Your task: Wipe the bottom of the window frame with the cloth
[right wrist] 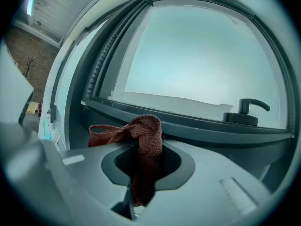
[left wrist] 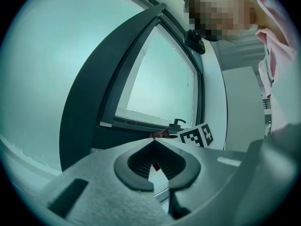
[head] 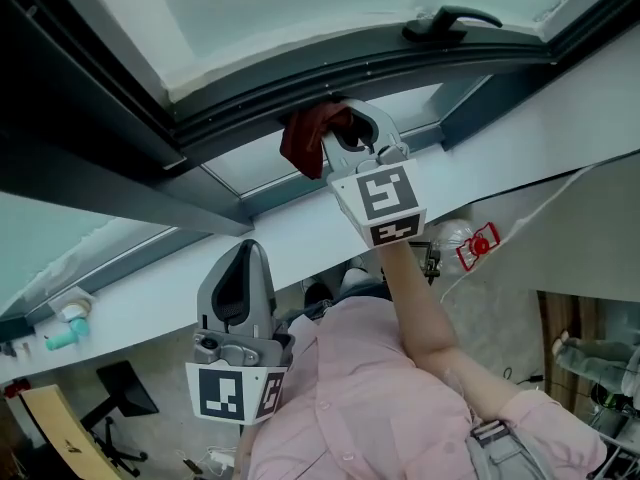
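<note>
With my right gripper [head: 343, 126] clamped on the red cloth [head: 303, 140] at the window frame [head: 250, 90] bottom rail, I judge wiping barely begun; my left gripper [head: 243, 253], closed and empty, hangs below that frame.

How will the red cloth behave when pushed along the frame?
Probably floppy: the cloth droops in folds over the right gripper. Likely light, and its knit weave should drag rather than slip on the window frame.
</note>
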Action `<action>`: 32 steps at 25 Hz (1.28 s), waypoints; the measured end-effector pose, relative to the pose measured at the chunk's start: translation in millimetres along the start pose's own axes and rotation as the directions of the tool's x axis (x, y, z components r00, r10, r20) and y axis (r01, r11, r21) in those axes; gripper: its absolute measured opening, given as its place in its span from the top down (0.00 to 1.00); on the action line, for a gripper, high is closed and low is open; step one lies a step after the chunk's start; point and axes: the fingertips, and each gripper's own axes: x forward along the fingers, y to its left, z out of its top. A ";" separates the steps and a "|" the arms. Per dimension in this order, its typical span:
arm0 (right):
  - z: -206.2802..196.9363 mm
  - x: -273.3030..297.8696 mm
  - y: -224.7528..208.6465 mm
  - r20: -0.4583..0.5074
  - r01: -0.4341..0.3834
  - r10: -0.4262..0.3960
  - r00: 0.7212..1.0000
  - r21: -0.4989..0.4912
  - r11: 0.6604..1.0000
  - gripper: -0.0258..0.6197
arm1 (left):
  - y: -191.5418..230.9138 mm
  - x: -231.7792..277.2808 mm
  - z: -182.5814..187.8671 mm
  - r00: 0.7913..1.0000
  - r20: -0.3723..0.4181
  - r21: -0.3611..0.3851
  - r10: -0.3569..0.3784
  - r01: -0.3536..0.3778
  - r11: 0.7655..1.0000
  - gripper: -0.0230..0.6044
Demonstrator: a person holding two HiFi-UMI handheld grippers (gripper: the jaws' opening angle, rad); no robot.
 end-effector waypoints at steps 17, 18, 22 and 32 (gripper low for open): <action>-6.7 -7.8 -28.1 0.002 -0.063 0.063 0.998 -0.003 0.998 0.86 | -40.0 35.4 -1.4 1.000 -0.005 0.014 0.003 -0.003 1.000 0.97; -6.5 -7.8 -27.8 0.003 -0.069 0.069 0.998 -0.005 0.998 0.86 | -41.4 36.3 -1.0 1.000 -0.004 0.016 0.006 -0.006 1.000 0.97; -6.5 -8.3 -28.2 0.007 -0.087 0.087 0.996 -0.014 0.996 0.86 | -44.3 38.5 0.2 1.000 0.001 0.019 0.024 -0.024 1.000 0.97; -8.2 -10.3 -34.8 0.012 -0.110 0.110 0.994 -0.041 0.993 0.86 | -56.3 44.1 -0.6 0.998 0.007 0.024 0.055 -0.055 0.998 0.97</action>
